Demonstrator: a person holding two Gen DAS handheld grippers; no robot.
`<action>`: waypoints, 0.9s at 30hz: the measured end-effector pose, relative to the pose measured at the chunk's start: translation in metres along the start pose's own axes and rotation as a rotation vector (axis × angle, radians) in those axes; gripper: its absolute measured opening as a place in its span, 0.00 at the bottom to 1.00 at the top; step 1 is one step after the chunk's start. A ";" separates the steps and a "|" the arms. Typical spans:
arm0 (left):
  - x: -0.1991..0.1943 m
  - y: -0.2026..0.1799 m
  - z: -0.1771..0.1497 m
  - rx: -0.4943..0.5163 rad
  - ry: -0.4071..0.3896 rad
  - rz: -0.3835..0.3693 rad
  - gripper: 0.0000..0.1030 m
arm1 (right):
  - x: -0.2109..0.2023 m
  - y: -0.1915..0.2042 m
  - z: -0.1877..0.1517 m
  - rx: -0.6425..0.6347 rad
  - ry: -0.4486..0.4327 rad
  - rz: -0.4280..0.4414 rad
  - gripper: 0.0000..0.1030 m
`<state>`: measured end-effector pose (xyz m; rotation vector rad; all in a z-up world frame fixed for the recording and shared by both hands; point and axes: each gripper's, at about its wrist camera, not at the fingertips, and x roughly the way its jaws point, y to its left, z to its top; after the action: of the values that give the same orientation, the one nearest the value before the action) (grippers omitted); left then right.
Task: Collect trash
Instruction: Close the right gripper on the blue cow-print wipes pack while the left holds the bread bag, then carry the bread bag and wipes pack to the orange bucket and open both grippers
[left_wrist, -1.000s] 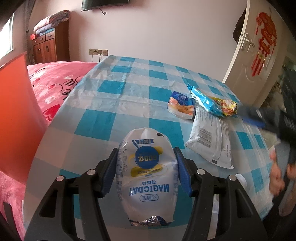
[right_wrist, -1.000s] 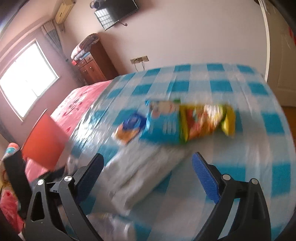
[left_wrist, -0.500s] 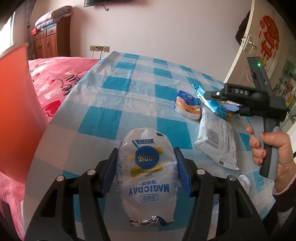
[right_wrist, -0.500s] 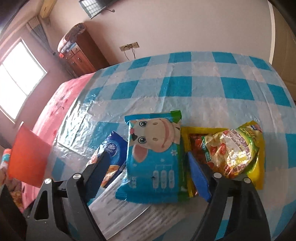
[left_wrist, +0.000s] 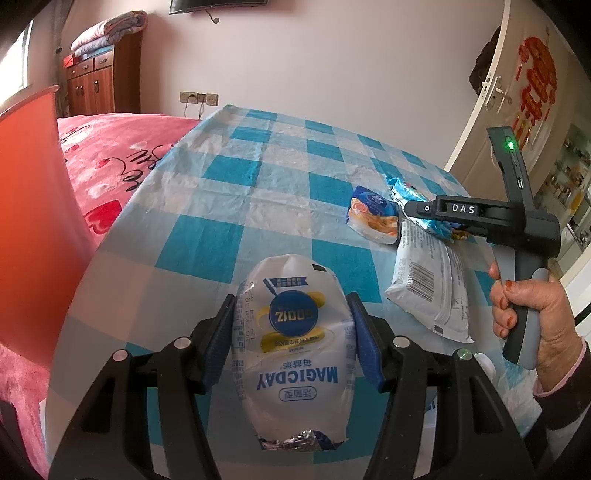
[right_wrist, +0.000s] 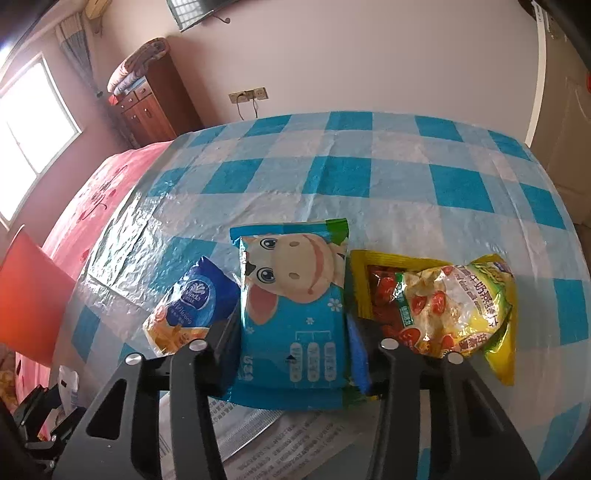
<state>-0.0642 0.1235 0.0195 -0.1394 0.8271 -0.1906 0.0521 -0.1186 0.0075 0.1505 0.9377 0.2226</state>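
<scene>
My left gripper (left_wrist: 291, 306) is shut on a white MAGICDAY pouch (left_wrist: 293, 369), held above the near edge of the blue checked table (left_wrist: 258, 184). In the right wrist view my right gripper (right_wrist: 291, 325) has its jaws closing on a blue packet with a cartoon cow (right_wrist: 291, 306), and both pads touch its sides. That packet lies partly on a white printed packet (right_wrist: 258, 435). A blue tissue pack (right_wrist: 192, 306) lies to its left and a yellow snack bag (right_wrist: 443, 310) to its right. A person's hand (left_wrist: 532, 306) holds the right gripper's handle.
A red-orange panel (left_wrist: 29, 221) stands at the left beside a pink bed (left_wrist: 122, 147). The white printed packet (left_wrist: 428, 288) lies near the table's right edge. A wooden cabinet (left_wrist: 99, 81) and a white door (left_wrist: 517, 92) stand farther back.
My right gripper came forward and down over the cow packet, and its jaws closed from wide apart onto the packet's sides. The left gripper kept still with the pouch.
</scene>
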 end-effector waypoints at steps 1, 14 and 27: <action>-0.001 0.000 0.000 0.000 -0.002 0.001 0.58 | 0.000 0.000 0.000 0.000 -0.001 0.000 0.44; -0.019 0.002 0.002 -0.007 -0.050 -0.005 0.58 | -0.035 0.010 0.000 -0.005 -0.080 0.018 0.40; -0.057 0.012 0.015 -0.010 -0.144 0.011 0.58 | -0.083 0.056 0.017 -0.066 -0.148 0.081 0.40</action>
<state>-0.0893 0.1486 0.0680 -0.1561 0.6850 -0.1646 0.0113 -0.0861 0.0946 0.1423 0.7767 0.3127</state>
